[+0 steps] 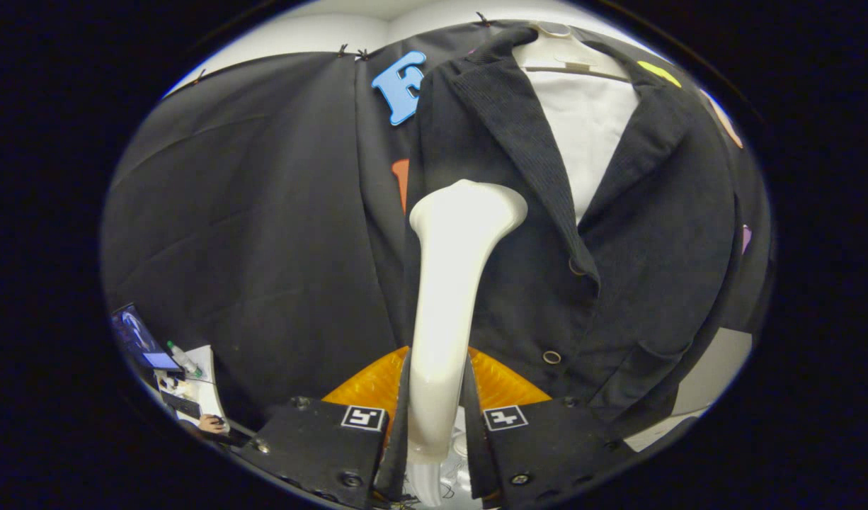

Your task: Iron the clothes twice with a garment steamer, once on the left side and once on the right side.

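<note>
A dark corduroy jacket hangs on a pale hanger over a white form, straight ahead of me. My gripper is shut on the white garment steamer, both fingers pressing its handle from either side. The steamer stands upright between the fingers. Its flared head rests against the jacket's left front panel, at chest height, just left of the lapel. Two round buttons run down the jacket's front edge to the right of the steamer.
Black cloth wall hangs to the left of the jacket. Low on the left stands a desk with a screen, a bottle and a person's hand. An orange ribbed part sits behind the fingers.
</note>
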